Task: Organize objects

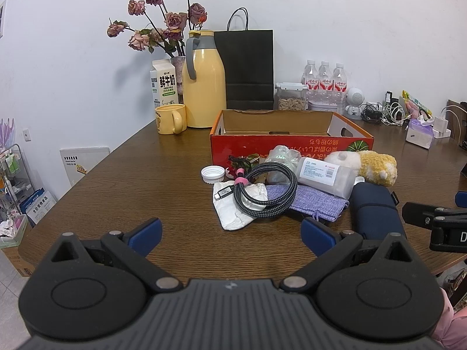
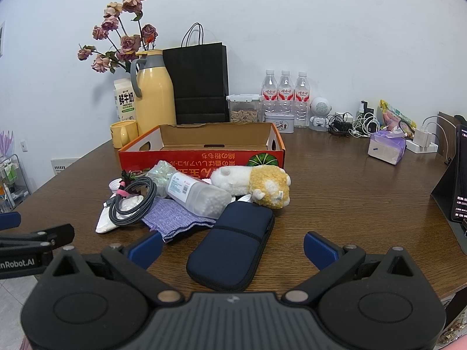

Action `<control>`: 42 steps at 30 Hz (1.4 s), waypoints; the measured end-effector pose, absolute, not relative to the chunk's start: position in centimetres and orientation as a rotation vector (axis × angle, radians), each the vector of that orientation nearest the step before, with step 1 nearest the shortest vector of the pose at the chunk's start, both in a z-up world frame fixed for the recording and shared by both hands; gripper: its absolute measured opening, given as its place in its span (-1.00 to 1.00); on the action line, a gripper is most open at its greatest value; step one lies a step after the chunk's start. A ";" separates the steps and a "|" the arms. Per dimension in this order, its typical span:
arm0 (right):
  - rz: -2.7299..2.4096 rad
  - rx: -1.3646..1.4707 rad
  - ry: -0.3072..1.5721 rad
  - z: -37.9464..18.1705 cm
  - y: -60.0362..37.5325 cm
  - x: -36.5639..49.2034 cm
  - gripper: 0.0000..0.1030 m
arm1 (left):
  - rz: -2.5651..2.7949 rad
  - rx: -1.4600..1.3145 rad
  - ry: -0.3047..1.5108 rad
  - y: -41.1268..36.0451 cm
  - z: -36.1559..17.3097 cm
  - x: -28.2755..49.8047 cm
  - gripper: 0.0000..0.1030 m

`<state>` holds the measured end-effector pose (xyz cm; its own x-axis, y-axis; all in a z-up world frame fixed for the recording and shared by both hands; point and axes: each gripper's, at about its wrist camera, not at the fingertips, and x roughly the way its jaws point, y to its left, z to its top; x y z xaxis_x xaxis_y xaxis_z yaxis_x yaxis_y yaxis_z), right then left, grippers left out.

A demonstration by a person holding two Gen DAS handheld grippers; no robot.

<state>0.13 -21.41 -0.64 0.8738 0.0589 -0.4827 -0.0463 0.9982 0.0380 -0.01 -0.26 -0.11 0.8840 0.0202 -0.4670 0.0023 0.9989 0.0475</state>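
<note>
An open red cardboard box (image 1: 292, 145) (image 2: 201, 154) stands mid-table. In front of it lies a pile: a coiled braided cable (image 1: 265, 192) (image 2: 134, 201), a white pouch (image 1: 233, 213), a purple cloth (image 1: 315, 201) (image 2: 172, 218), a clear plastic bottle (image 1: 327, 176) (image 2: 198, 195), a plush toy (image 1: 370, 166) (image 2: 256, 183), a white cap (image 1: 213, 173) and a navy zip case (image 1: 376, 213) (image 2: 233, 250). My left gripper (image 1: 232, 234) is open, short of the pouch. My right gripper (image 2: 233, 248) is open, with the navy case between its fingers.
Behind the box stand a yellow jug (image 1: 204, 87), a yellow mug (image 1: 170, 118), a milk carton (image 1: 163, 84), dried roses (image 1: 163, 20), a black paper bag (image 1: 245, 67) and water bottles (image 2: 284, 96). Chargers, cables and a tissue pack (image 2: 385, 145) lie back right; a phone stand (image 2: 458, 180) at far right.
</note>
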 end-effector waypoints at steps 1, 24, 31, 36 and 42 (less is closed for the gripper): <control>0.055 0.025 0.505 -0.6 -21.4 0.1 1.00 | 0.009 0.047 0.486 -0.3 -0.1 0.0 1.00; 0.055 0.025 0.506 -0.6 -21.3 0.1 1.00 | 0.009 0.047 0.488 -0.3 -0.1 0.0 1.00; 0.055 0.025 0.507 -0.5 -21.4 0.1 1.00 | 0.009 0.047 0.488 -0.3 -0.1 0.0 1.00; 0.049 0.026 0.523 -1.0 -21.5 0.5 1.00 | 0.018 0.046 0.498 -0.1 -0.8 0.4 1.00; 0.053 0.033 0.574 -3.2 -21.9 2.3 1.00 | 0.038 0.042 0.511 0.4 -2.5 1.6 1.00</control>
<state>2.31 -21.93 -3.23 0.8384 0.0591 -0.5418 -0.0406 0.9981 0.0460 1.57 0.39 -2.47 0.8716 0.0471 -0.4880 -0.0264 0.9984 0.0493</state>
